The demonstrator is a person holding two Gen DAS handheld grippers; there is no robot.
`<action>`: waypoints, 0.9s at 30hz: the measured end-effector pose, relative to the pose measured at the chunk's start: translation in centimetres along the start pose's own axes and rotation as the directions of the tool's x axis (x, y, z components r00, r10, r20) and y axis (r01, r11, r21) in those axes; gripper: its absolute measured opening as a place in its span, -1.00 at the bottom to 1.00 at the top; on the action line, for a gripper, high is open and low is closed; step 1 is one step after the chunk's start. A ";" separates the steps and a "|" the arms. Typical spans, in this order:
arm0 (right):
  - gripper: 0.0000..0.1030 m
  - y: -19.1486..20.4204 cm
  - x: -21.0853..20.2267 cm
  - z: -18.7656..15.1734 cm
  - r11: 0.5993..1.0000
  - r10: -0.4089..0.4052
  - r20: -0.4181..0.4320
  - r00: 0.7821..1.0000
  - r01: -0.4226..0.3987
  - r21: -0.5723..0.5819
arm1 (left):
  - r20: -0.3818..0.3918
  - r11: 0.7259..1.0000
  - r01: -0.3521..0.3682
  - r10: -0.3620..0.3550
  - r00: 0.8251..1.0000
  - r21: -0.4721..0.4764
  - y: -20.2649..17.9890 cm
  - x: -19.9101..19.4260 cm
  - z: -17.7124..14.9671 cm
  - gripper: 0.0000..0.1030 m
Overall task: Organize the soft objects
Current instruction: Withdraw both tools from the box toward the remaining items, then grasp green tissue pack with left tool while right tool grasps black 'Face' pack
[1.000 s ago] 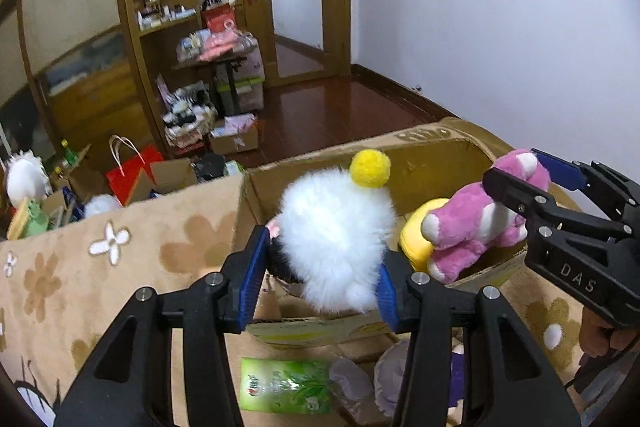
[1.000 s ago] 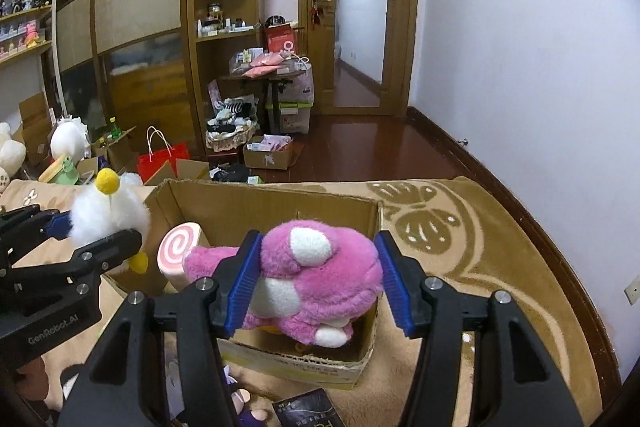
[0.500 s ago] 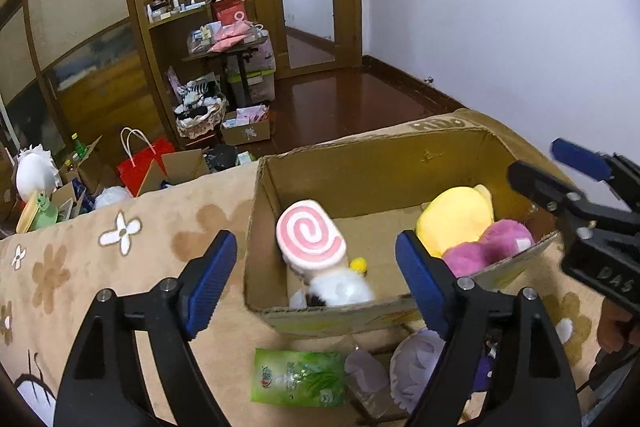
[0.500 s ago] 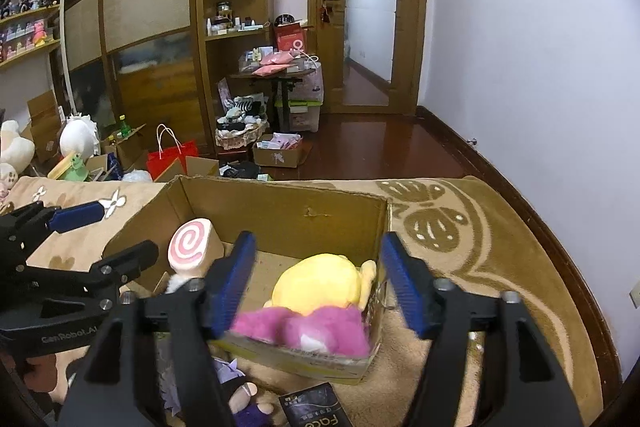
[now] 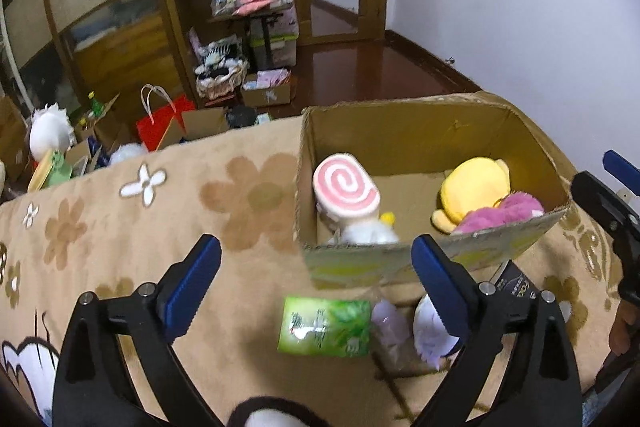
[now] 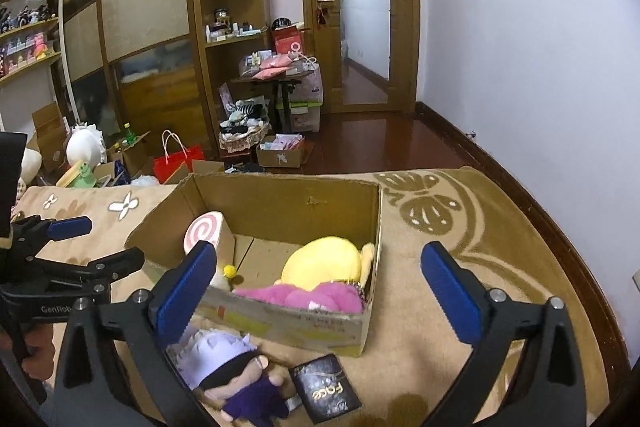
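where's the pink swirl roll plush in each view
Left wrist view: the pink swirl roll plush stands in the near-left corner of the cardboard box, right of centre in the picture, swirl face up.
Right wrist view: the plush leans against the box's left wall, left of centre, just above the right gripper's left finger.
Shared landmark: the yellow plush at the box's opposite end.

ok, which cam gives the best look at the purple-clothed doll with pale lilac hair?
Right wrist: the purple-clothed doll with pale lilac hair lies in front of the cardboard box, with hair, face and body visible. Left wrist shows only part of its pale hair, mostly behind that gripper's finger.
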State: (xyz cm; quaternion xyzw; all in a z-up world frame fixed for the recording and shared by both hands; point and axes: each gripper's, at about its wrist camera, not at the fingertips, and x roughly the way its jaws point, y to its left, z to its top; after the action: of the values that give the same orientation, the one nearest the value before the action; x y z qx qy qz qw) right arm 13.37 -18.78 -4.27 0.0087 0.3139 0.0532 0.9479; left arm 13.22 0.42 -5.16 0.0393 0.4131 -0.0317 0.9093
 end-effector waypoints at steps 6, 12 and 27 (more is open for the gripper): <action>1.00 0.3 -0.9 -0.7 1.000 -0.003 -0.016 1.000 0.003 -0.004 | -0.051 1.000 0.000 0.000 0.999 0.002 0.3 -0.2 -1.1 0.86; 1.00 0.5 -1.7 -1.9 1.000 -0.006 -0.041 0.999 0.005 -0.014 | -0.100 1.000 0.004 -0.003 0.995 0.008 0.4 -0.2 -1.9 0.86; 1.00 1.3 1.0 -4.9 0.998 -0.040 -0.152 0.987 0.033 -0.050 | -0.278 1.000 -0.007 -0.001 0.961 -0.026 1.8 3.9 -3.3 0.86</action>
State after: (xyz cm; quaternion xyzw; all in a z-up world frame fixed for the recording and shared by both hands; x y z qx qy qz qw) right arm 11.14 -17.42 -8.75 -0.0236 0.3846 0.0436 0.9217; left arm 13.46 2.43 -10.16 0.0319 0.5369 -0.0190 0.8428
